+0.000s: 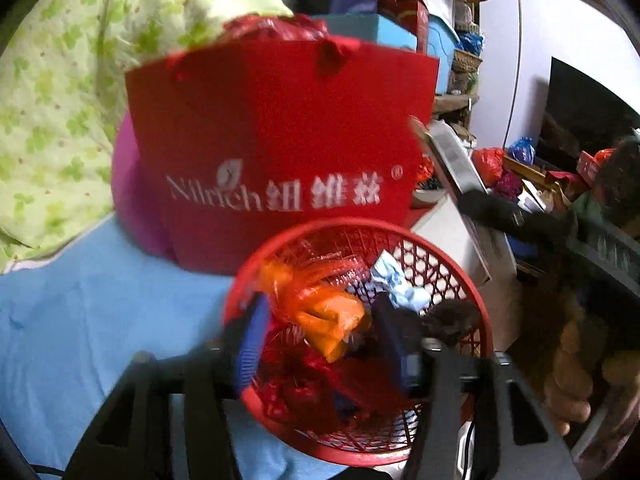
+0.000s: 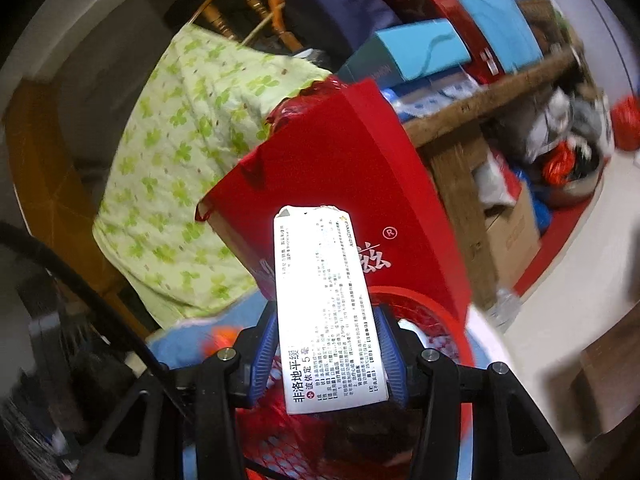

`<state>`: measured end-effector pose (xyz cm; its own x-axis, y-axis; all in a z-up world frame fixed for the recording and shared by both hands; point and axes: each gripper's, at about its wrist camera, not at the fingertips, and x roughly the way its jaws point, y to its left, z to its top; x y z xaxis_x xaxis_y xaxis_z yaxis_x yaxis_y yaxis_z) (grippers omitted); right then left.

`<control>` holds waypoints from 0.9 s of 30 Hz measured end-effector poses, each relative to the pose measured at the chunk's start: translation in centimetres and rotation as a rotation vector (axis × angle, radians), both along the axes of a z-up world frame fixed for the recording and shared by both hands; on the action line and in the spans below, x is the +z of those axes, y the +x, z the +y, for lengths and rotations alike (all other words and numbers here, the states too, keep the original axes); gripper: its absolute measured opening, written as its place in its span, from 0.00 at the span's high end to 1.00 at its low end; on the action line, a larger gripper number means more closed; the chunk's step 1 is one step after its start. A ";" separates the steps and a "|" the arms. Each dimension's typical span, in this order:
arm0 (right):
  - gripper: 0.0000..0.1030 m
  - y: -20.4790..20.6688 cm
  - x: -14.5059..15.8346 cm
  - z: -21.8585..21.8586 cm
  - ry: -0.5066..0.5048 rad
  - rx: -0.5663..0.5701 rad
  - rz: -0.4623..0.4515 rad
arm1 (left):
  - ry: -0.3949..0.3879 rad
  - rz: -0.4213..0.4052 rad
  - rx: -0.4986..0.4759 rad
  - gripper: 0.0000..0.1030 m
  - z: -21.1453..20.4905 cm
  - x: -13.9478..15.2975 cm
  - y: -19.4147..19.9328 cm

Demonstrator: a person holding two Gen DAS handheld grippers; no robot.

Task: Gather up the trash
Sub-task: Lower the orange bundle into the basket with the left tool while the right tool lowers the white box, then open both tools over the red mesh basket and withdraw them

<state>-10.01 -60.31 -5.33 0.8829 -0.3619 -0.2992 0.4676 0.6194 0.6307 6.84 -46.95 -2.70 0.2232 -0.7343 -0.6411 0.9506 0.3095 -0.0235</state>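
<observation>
Cluttered shelves and stacked boxes fill the room behind a bed with a blue sheet [image 1: 80, 320]. Over that sheet the left gripper [image 1: 320, 344] hangs above a red mesh basket [image 1: 452, 280], its blue-padded fingers [image 1: 250, 340] parted with nothing pressed between them; a crumpled orange wrapper [image 1: 332, 320] lies in the gap below, inside the basket. Pale blue crumpled paper [image 1: 400, 284] and dark scraps sit in the basket as well. Just behind the basket stands a red paper bag [image 1: 272, 140] with white lettering, and a green-patterned quilt [image 1: 72, 100] is bunched up to its left.

In the right wrist view, the right gripper [image 2: 330, 356] holds a white medicine box [image 2: 328, 304] printed with small Chinese text, the blue pads lying against the box's two long sides. The box stands lengthwise along the fingers, its torn far end pointing toward the red paper bag [image 2: 340, 168]. Beneath the fingers the red mesh basket [image 2: 420, 304] shows, so the box hangs above it. The same quilt [image 2: 180, 180] lies to the left, and a wooden shelf [image 2: 480, 112] loaded with boxes rises to the right.
</observation>
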 end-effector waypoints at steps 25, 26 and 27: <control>0.33 -3.4 5.3 11.9 -0.233 0.062 0.195 | -0.039 -0.217 0.294 0.25 14.7 5.1 -2.1; 0.33 -3.6 5.9 12.9 -0.260 0.059 0.212 | -0.043 -0.226 0.302 0.24 15.2 5.4 -2.3; 0.33 -3.8 6.4 13.7 -0.279 0.053 0.225 | -0.048 -0.239 0.318 0.19 16.0 5.8 -2.6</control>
